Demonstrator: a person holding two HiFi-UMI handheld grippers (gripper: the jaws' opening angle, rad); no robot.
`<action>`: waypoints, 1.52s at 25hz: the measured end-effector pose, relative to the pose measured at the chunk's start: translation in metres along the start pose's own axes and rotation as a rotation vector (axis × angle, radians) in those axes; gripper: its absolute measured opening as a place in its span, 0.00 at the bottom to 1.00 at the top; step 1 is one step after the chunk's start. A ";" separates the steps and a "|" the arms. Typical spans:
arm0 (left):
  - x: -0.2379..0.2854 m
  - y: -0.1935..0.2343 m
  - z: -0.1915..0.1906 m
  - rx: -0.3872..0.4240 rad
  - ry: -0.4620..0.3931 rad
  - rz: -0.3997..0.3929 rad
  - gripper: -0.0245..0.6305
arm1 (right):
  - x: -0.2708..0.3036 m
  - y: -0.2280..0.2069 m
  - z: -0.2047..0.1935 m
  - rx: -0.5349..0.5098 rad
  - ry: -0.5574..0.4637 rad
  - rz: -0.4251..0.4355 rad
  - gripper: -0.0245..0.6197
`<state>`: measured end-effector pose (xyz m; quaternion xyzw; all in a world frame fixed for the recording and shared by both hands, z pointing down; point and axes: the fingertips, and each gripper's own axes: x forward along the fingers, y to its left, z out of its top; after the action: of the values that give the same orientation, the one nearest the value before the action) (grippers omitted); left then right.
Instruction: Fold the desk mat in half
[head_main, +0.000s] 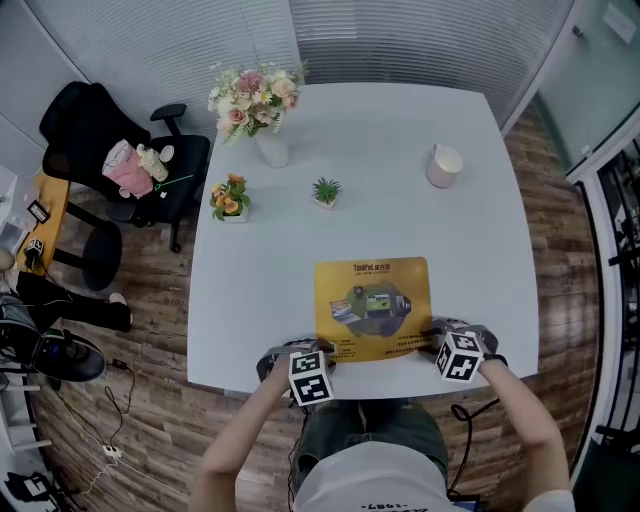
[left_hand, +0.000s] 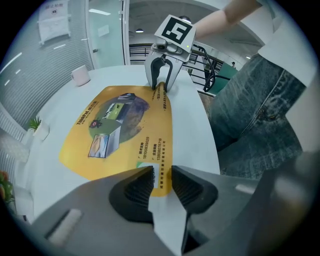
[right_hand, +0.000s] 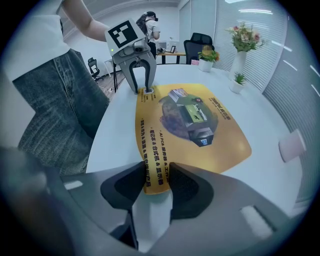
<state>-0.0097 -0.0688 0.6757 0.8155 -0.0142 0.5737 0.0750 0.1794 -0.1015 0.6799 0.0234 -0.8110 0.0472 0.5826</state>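
1 white table (head_main: 480, 200) bears the desk mat (head_main: 372, 305); wood floor (head_main: 556, 240).

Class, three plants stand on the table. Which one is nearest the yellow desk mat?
The small green plant, the only one without blossoms; the orange-flowered pot and the tall bouquet stand farther from the desk mat.

Head view looks steeply down; gripper views face each other, sharing the mat (head_main: 372, 308).
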 end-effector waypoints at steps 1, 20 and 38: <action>0.000 -0.001 0.000 -0.005 -0.003 -0.004 0.21 | 0.000 0.000 0.000 -0.001 -0.001 0.004 0.31; 0.004 0.015 -0.001 0.018 0.021 0.063 0.46 | 0.001 0.000 0.001 -0.024 0.008 0.017 0.29; -0.003 0.031 0.006 0.019 -0.021 0.052 0.21 | -0.006 -0.003 0.003 -0.002 -0.021 0.057 0.27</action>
<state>-0.0081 -0.1000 0.6738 0.8215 -0.0304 0.5669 0.0521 0.1785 -0.1054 0.6729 0.0003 -0.8175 0.0628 0.5724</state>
